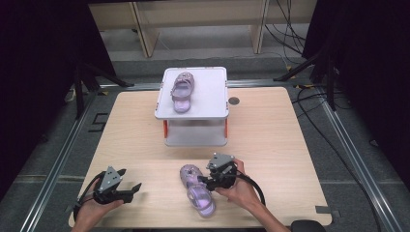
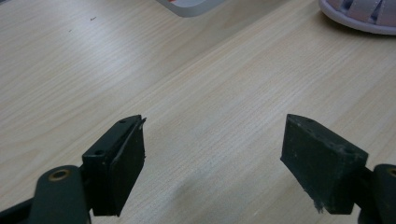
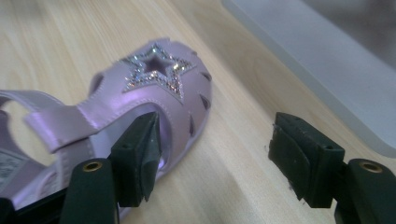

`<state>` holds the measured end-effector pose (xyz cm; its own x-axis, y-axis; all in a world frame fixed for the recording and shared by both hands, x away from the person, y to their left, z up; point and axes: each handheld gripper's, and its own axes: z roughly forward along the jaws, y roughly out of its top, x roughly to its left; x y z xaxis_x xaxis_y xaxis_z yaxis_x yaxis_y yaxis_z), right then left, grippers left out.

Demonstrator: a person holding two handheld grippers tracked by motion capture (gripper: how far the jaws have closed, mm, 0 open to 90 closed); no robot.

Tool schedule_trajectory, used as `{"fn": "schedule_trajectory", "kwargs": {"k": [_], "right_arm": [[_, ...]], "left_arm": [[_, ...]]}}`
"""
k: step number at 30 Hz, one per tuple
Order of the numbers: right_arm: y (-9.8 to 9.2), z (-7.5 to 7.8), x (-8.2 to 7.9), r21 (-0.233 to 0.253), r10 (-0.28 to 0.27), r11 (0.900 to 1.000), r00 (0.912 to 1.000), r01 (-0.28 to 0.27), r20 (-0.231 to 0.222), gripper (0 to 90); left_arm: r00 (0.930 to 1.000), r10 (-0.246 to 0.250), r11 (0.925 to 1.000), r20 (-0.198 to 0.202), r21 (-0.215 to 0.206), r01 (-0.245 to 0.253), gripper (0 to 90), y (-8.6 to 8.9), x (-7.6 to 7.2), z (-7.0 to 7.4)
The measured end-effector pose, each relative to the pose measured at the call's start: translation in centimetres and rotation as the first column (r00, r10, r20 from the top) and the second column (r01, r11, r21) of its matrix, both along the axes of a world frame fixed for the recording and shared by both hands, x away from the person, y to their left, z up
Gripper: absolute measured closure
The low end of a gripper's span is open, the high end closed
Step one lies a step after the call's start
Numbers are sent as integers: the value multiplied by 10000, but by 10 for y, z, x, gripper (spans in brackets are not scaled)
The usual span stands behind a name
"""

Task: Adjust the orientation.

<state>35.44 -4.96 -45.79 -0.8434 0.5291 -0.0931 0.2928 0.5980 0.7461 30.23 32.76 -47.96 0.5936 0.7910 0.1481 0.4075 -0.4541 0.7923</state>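
— Sandal [image 1: 197,190] first: where does it lie on your screen?

— I see it on the near part of the table [image 1: 270,125], a little right of the middle, flat on its sole, toe toward the far side and heel toward the near edge. It is lilac, with a glittery star on the toe cap.

— And your right gripper [image 1: 205,181]?

— I have it just right of the sandal, at the toe end. In the right gripper view its jaws stand wide apart and hold nothing: the left jaw sits against the sandal's side wall below the star, and the right jaw hangs over bare wood. I cannot tell whether that left jaw actually touches the sandal or only overlaps it.

— What about the left gripper [image 1: 129,187]?

— It is near the left corner of the near edge, well apart from the sandal, pointing right. In its own view the jaws [image 2: 212,163] are wide with only wood grain between them. The sandal's sole edge [image 2: 357,16] shows at the far right of that view.

— Anything else on the table?

— I see a white two-level stand [image 1: 212,104] with orange posts at the far middle. A second lilac sandal [image 1: 182,92] lies on its top shelf, left of centre. The stand's lower edge [image 3: 327,74] runs past the right gripper, to the right of its jaws.
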Motion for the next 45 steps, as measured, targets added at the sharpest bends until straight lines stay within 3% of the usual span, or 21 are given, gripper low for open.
{"fn": "schedule_trajectory", "kwargs": {"k": [2, 5, 7, 8, 10, 11, 12, 13, 18, 21, 22, 24, 25, 29, 31, 34, 35, 45], "right_arm": [[-4, 7, -5, 166, -94, 9998, 10000, 94, 1, 343], [-8, 13, -11, 358, -9, 9994, 9999, 4, 145, 353], [-13, 23, -23, 504, 235, 9984, 9996, -241, 132, 369], [-14, 25, -26, 580, 279, 9979, 9995, -286, 124, 378], [-15, 27, -30, 560, 390, 9976, 9992, -396, 119, 395], [-15, 30, -36, 471, 568, 9973, 9983, -562, -121, 419], [-16, 31, -38, 475, 670, 9967, 9976, -661, -157, 435], [-15, 32, -40, 460, 765, 9961, 9968, -753, -244, 443], [-7, 36, -46, 30, 1223, 9925, 9919, -1222, -351, 458], [-3, 35, -47, -90, 1341, 9909, 9904, -1345, -349, 460], [0, 33, -47, -232, 1362, 9903, 9902, -1369, -308, 465], [3, 30, -45, -365, 1464, 9884, 9887, -1475, -307, 474], [4, 30, -45, -398, 1509, 9875, 9879, -1523, -367, 478], [9, 27, -42, -469, 1582, 9859, 9862, -1604, -478, 491], [11, 27, -41, -541, 1624, 9848, 9853, -1653, -538, 495], [16, 27, -39, -711, 1828, 9799, 9818, -1862, -516, 511], [18, 26, -39, -777, 1870, 9786, 9810, -1906, -518, 511], [31, 23, -35, -1072, 2060, 9712, 9760, -2128, -710, 524]], "left_arm": [[9998, -124, 9999, 124, 115, 123, 211, 1, 1, 1], [9999, -19, 9998, 136, -205, 22, 211, -1, 0, 0], [9999, -56, 9999, 147, 128, 54, 211, 1, 1, 1], [9999, -17, 9999, 168, 99, 16, 211, 1, 1, 1], [9999, -9, 10000, 158, 99, 8, 211, 1, 0, 1], [9999, 28, 9999, 142, -130, -26, 211, 0, 0, 0], [9999, 28, 9999, 142, -130, -26, 211, 0, 0, 0], [9997, -127, 9998, 199, 171, 124, 211, 1, 1, 1], [9999, -15, 10000, 159, 41, 14, 211, 0, 1, 0], [9999, 25, 9999, 161, 101, -27, 211, 1, 1, 1], [9999, 67, 9999, 116, -123, -66, 211, 0, 0, 0], [9999, -96, 9998, 31, 182, 95, 211, 1, 2, 1], [10000, -52, 10000, 77, 2, 52, 211, 0, 2, 0], [9999, -97, 9999, 38, 37, 97, 211, 0, 3, 0], [10000, 14, 9998, 67, -177, -13, 211, -1, 2, -1], [10000, 18, 9999, 66, -150, -17, 211, -1, 2, -1], [10000, -45, 9998, 54, 174, 44, 211, 1, 3, 0], [10000, -43, 9999, 53, 130, 42, 212, 1, 2, 0]]}}
